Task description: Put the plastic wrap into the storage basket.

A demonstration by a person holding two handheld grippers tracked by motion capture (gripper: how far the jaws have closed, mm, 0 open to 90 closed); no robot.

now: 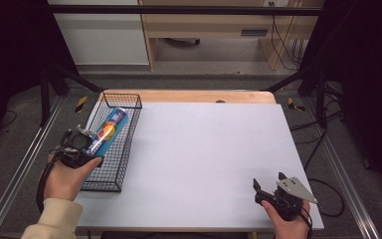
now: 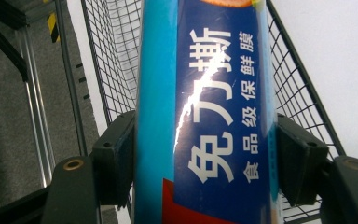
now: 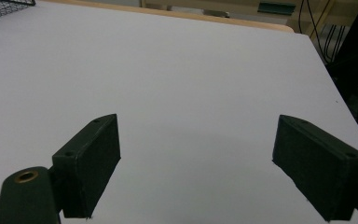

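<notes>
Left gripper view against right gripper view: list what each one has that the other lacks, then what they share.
Left gripper view: the left gripper clamped on a blue cling-film box with white Chinese lettering, its pads pressed to both sides, above the black wire basket's mesh wall, with grey floor alongside.
Right gripper view: the right gripper with jaws wide apart and nothing between them, plus the table's wooden far edge.
Both: the white tabletop and a part of the wire basket.

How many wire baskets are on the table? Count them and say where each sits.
1. The black wire basket sits along the table's left edge; the left gripper holds a blue cling-film box over it. None seems hidden.
</notes>
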